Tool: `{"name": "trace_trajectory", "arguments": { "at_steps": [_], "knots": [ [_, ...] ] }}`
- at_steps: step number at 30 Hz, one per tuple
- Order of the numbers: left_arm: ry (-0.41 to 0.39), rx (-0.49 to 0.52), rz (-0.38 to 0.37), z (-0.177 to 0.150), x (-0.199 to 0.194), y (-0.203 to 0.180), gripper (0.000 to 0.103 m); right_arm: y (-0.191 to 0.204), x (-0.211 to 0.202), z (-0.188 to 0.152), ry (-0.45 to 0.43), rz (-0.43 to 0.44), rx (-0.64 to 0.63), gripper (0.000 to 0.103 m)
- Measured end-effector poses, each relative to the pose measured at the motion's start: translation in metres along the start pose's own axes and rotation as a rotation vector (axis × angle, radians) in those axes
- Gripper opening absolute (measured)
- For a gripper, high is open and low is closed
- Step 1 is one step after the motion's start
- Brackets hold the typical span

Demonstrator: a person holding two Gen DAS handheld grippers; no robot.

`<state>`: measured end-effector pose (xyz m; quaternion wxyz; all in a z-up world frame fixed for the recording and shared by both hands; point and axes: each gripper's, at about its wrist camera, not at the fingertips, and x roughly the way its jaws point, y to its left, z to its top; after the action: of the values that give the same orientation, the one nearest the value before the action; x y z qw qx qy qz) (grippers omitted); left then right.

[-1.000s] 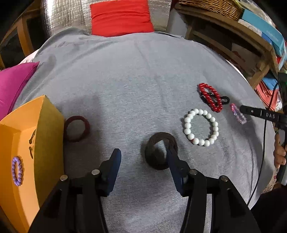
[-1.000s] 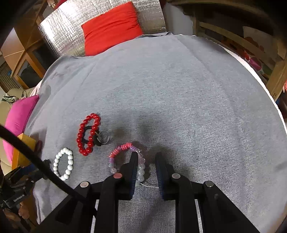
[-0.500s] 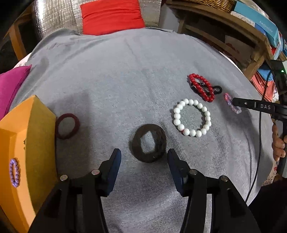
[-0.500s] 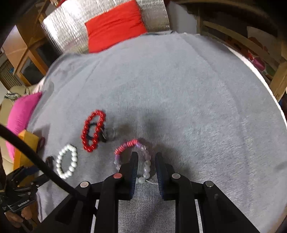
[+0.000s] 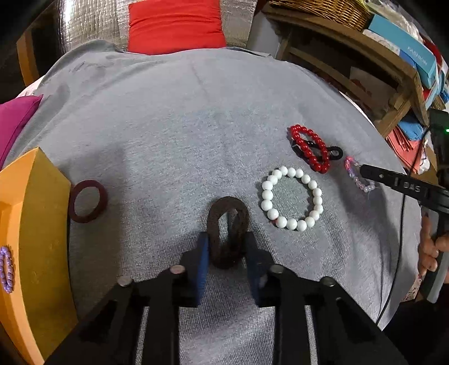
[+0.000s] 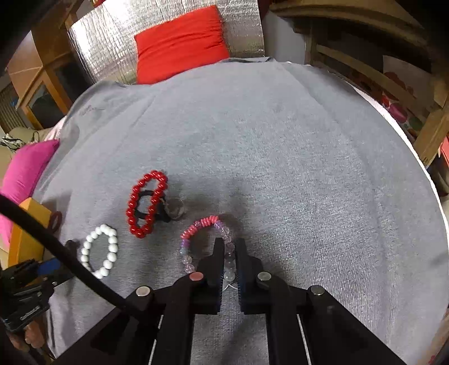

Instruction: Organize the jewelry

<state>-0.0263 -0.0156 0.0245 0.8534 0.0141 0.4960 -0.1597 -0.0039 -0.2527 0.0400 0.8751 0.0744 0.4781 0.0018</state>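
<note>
A dark brown fabric ring (image 5: 214,221) stands squeezed into a tall oval between the pads of my left gripper (image 5: 227,238), whose jaws are closing on it. My right gripper (image 6: 229,244) is shut on the clear-bead side of a pink and clear bead bracelet (image 6: 202,223) that lies on the grey cloth (image 6: 280,157). In the left wrist view the right gripper's tip (image 5: 364,170) sits on that bracelet (image 5: 354,174). A white bead bracelet (image 5: 291,224), a red bead bracelet (image 5: 320,165) over a black hair tie (image 5: 335,153), and a maroon ring (image 5: 102,196) lie loose.
An orange box (image 5: 36,224) at the left edge holds a purple bead bracelet (image 5: 5,269). A red cushion (image 5: 174,25) lies at the back and a pink one (image 6: 25,168) at the left. Wooden shelving (image 5: 364,61) stands to the right. A hand (image 5: 429,247) grips the right tool.
My left gripper's jaws have come together on the dark brown ring, pressing it from a flat circle into an upright oval. The right jaws have narrowed onto the bead bracelet.
</note>
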Motion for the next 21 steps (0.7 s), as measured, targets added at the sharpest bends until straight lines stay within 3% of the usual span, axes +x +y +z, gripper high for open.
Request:
{"name": "trace_trajectory", "arguments": {
  "at_steps": [3,12,21],
  "knots": [
    [-0.016,-0.016,-0.005,0.001,-0.002,0.003,0.014,-0.001,-0.012,0.001,-0.026,0.035,0.017,0.009],
    [-0.094,-0.041,0.002,0.001,-0.027,0.006,0.013,0.001,-0.03,0.004,-0.045,0.175,0.088,0.009],
    [-0.215,-0.067,-0.01,-0.005,-0.082,0.007,0.013,0.017,-0.051,0.004,-0.078,0.276,0.119,0.009]
  ]
}}
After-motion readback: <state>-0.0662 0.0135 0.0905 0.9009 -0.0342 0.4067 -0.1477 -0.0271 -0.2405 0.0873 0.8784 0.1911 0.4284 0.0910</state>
